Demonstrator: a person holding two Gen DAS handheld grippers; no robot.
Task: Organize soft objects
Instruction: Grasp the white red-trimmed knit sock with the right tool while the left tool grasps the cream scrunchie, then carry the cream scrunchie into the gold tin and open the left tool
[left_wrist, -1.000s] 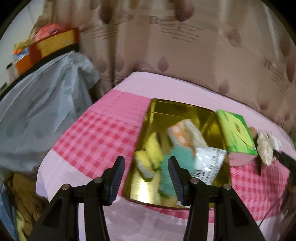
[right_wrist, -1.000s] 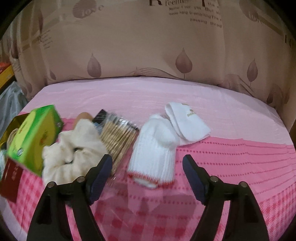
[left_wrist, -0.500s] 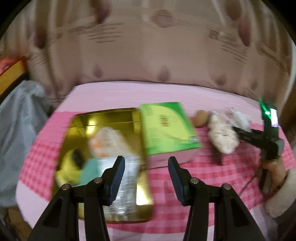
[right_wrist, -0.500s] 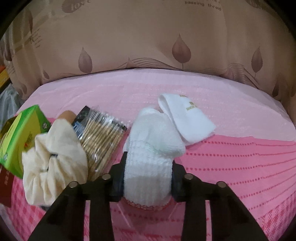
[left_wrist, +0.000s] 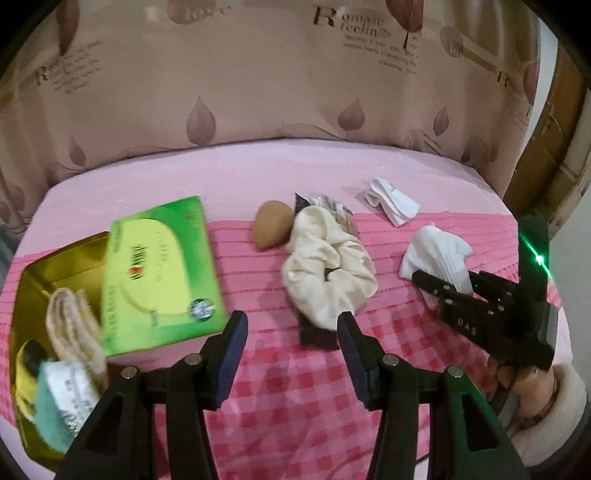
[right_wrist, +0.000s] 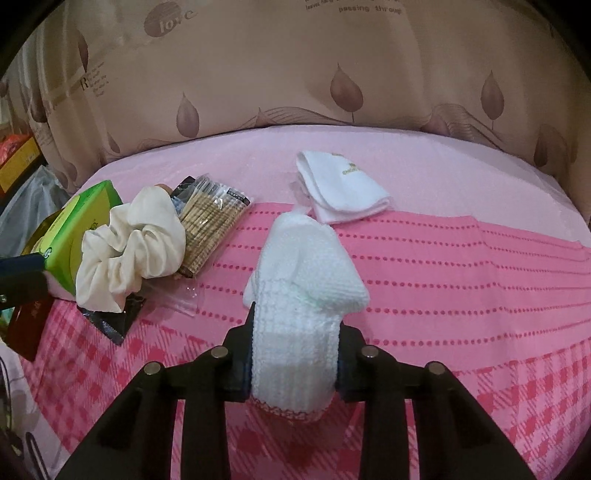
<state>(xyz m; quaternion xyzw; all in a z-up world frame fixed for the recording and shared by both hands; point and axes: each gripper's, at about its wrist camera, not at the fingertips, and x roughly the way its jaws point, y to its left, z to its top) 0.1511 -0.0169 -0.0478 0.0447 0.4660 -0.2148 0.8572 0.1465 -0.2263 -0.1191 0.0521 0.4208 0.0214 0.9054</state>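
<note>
Right gripper (right_wrist: 294, 363) clamped on sock (right_wrist: 299, 295) at cuff — lift clear before swinging toward tin (left_wrist: 44, 266), nine o'clock. Left gripper (left_wrist: 291, 354) empty, jaws opening — scrunchie (left_wrist: 325, 273) at twelve.

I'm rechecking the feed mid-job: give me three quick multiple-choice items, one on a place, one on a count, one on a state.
1. Where does the cream scrunchie lie?
A. in the gold tin
B. on the cotton swab packet
C. on the green box

2. How many white socks show?
A. one
B. two
C. four

3. What is the right claw doing?
A. gripping the knit sock
B. open over the cloth
C. holding the sponge

Answers:
1 B, the cotton swab packet pokes out beneath it.
2 B, the knit sock and a folded sock.
3 A, both pads press its cuff.
</note>
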